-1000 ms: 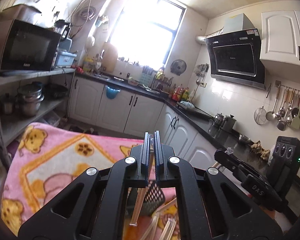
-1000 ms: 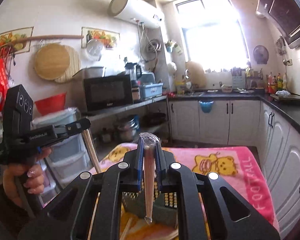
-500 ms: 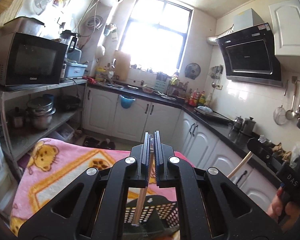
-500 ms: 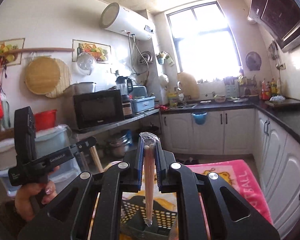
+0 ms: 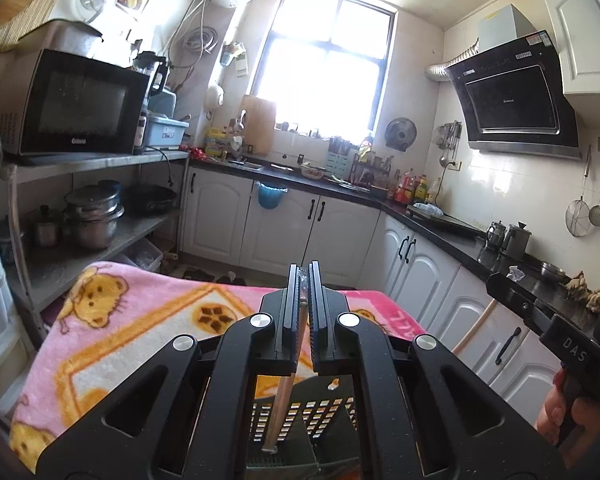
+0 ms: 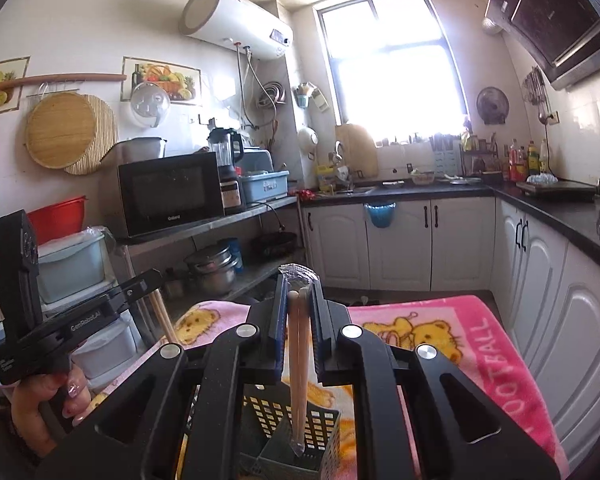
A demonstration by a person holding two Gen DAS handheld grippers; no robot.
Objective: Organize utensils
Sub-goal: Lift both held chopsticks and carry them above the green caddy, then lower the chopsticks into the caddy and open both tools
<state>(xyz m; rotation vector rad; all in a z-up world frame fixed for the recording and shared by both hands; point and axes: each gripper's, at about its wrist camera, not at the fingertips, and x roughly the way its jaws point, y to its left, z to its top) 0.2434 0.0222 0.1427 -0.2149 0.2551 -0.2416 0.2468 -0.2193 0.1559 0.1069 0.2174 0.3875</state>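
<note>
Gripping chopsticks [image 6: 299, 364] w/ right tool [image 6: 299, 300] | tips over basket [image 6: 320, 432]

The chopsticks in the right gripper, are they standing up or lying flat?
Standing up. The chopsticks hang nearly straight down from the right gripper, tips over the basket.

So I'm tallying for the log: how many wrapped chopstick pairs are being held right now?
2. One wrapped chopstick pair is clamped in the left gripper, one in the right gripper, both hanging over the perforated basket. Others below may be hidden.
</note>
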